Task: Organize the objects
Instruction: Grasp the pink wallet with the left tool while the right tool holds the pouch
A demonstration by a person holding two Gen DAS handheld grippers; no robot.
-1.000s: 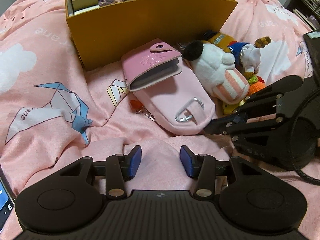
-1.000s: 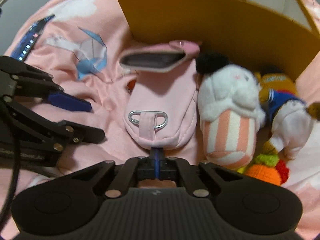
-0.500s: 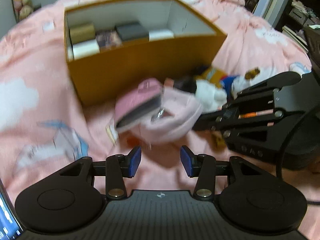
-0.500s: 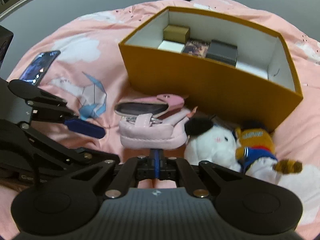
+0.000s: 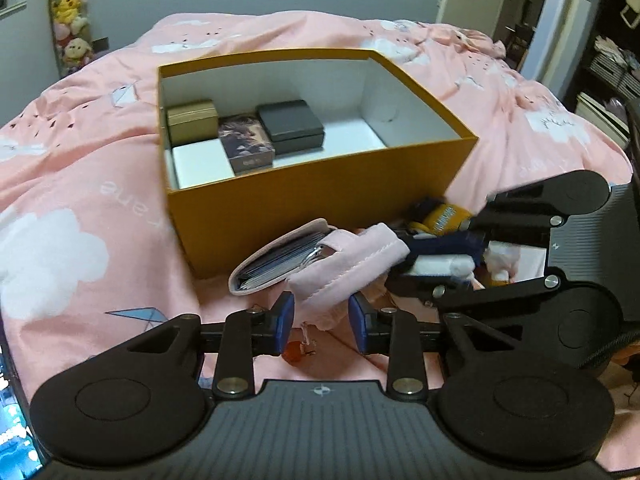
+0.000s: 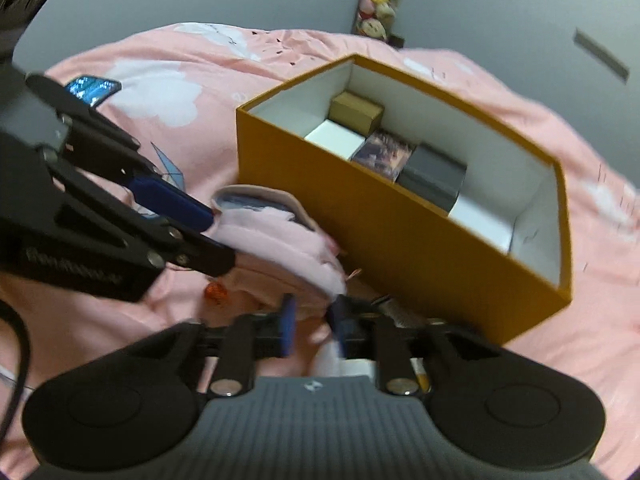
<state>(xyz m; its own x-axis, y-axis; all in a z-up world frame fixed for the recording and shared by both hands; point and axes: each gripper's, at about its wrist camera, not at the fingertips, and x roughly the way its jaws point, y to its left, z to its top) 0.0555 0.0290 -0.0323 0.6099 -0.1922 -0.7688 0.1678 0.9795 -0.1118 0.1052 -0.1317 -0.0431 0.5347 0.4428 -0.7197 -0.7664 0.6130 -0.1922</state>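
A pink pouch (image 5: 344, 272) with a card holder (image 5: 276, 264) attached hangs in the air in front of the orange box (image 5: 320, 200). My left gripper (image 5: 320, 322) is open, its blue pads on either side of the pouch's lower end. My right gripper (image 6: 312, 322) has its jaws apart, with the pouch's edge (image 6: 280, 248) between the pads; whether it still pinches the fabric is unclear. The box (image 6: 400, 216) holds several small boxes at its left end (image 5: 240, 136); its right end shows a bare white floor. Plush toys (image 5: 444, 216) lie behind the right gripper.
Everything sits on a pink bed cover (image 5: 80, 200) with cloud prints. A small orange charm (image 5: 298, 350) dangles below the pouch. A phone screen glows at the left (image 6: 92, 88). Shelves and a door stand at the far right (image 5: 600, 60).
The right gripper lifted the pouch off the bed to the box's front wall and its jaws have parted. The left gripper rose and now brackets the pouch's end.
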